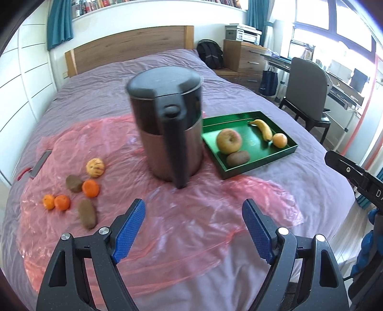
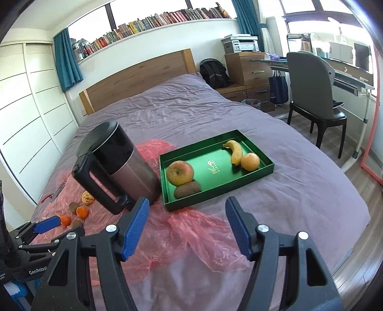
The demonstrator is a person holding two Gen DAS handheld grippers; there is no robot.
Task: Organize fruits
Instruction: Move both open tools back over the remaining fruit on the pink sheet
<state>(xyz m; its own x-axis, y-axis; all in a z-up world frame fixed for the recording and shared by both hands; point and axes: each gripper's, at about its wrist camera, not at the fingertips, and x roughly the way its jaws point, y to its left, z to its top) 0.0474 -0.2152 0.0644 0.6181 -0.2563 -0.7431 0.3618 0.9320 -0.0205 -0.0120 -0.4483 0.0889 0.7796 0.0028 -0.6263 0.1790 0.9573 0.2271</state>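
Lying on a purple bed cover (image 1: pixel 167 62): green tray (image 1: pixel 284 153) to the right of a dark kettle (image 1: pixel 167 134), loose fruit to its left on pink plastic sheet (image 1: pixel 191 215). In tray: apple (image 1: pixel 228 141) and kiwi (image 1: pixel 238 158) touching at near end; banana (image 1: pixel 262 129) and orange (image 1: pixel 280 140) touching at far end. Banana long axis running from far left to near right across tray, stem end pointing away toward headboard (image 1: pixel 129 45). Outside tray, left wrist view: pale peeled-looking fruit (image 1: pixel 95 168), three small oranges (image 1: pixel 90 188), two kiwis (image 1: pixel 87 214), the nearer one lengthwise toward camera. Left gripper (image 1: pixel 194 215): blue pads spread wide, nothing between, above plastic sheet. Right gripper (image 2: pixel 186 215): pads likewise spread, empty, near tray's front edge. Shown only in right wrist view: kettle handle in profile, gold lettering on tray floor, row of books (image 2: pixel 153 21) on ledge, left gripper's blue pad beside loose oranges. Shown only in left wrist view: full spread of loose fruit, grey flat object (image 1: pixel 40 162) at sheet's left edge, kettle lid button.
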